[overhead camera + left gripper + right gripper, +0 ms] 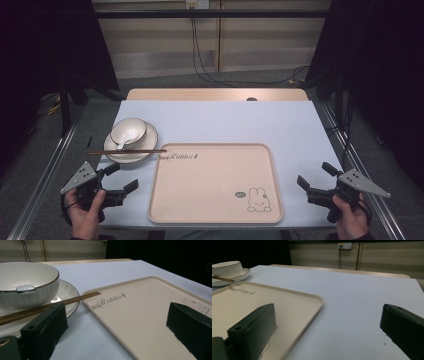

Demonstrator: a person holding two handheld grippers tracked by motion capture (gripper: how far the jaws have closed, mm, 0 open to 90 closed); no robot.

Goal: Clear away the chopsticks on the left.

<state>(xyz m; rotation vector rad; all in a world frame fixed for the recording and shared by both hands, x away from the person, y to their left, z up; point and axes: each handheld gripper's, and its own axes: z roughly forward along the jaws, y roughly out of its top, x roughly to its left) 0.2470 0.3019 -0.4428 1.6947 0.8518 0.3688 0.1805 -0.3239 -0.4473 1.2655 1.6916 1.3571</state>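
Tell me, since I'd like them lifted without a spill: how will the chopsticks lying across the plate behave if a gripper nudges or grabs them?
The chopsticks look thin, stiff and light, so they probably won't bend. They bridge the plate rim, with their tips over the tray edge, so a sideways nudge could roll or slide them off. Being a loose pair, they may separate when pinched.

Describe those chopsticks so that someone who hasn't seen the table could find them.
Start at the beige tray with the rabbit drawing. Beyond its far left corner sits a white plate holding a bowl. The chopsticks lie across that plate: thin, dark brown, the only wooden things there.
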